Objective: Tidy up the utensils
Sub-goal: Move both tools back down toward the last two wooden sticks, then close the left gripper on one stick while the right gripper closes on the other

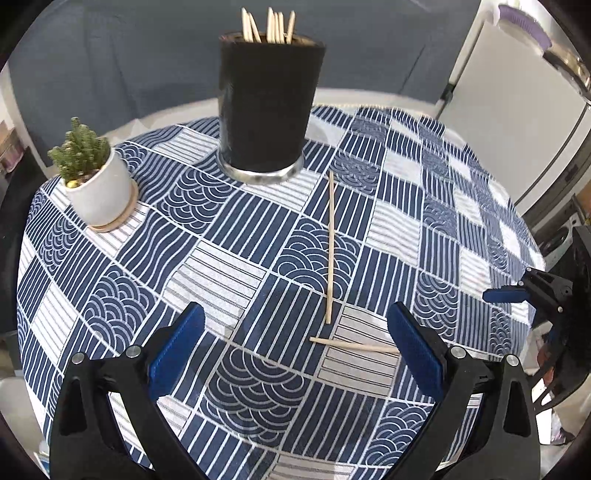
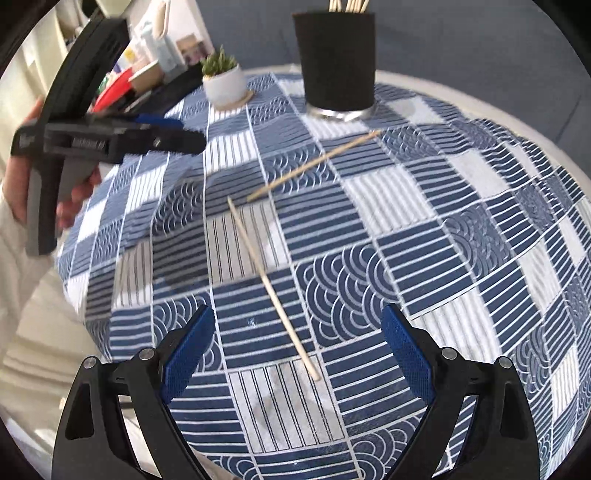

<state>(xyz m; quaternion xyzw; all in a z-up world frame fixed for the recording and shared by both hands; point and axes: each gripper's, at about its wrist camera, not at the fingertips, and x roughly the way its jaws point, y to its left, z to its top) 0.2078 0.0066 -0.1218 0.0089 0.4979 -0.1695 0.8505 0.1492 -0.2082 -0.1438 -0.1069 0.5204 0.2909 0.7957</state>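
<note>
Both pairs of black tongs with blue padded fingers stand wide apart and hold nothing: the left tongs (image 1: 295, 332) and the right tongs (image 2: 297, 339) each hover above the round bench covered by a blue-and-white patterned cloth (image 1: 229, 236). Two loose pale wooden chopsticks lie flat on the cloth. One chopstick (image 1: 330, 247) runs straight ahead of the left tongs, its far end close to the holder. The second chopstick (image 1: 354, 345) lies crosswise just in front of the left tongs' right finger; in the right wrist view it (image 2: 273, 288) points diagonally away between the right tongs' fingers. The two sticks' near ends sit close together without touching. Ahead of both tongs stands an upright black cylindrical holder with a metal base (image 1: 267, 107), already containing several chopsticks (image 1: 267, 26). To the left of the holder is a small green plant in a white pot (image 1: 98, 184) on a wooden saucer. A hand (image 2: 22, 192) grips the left tool's handle.
</note>
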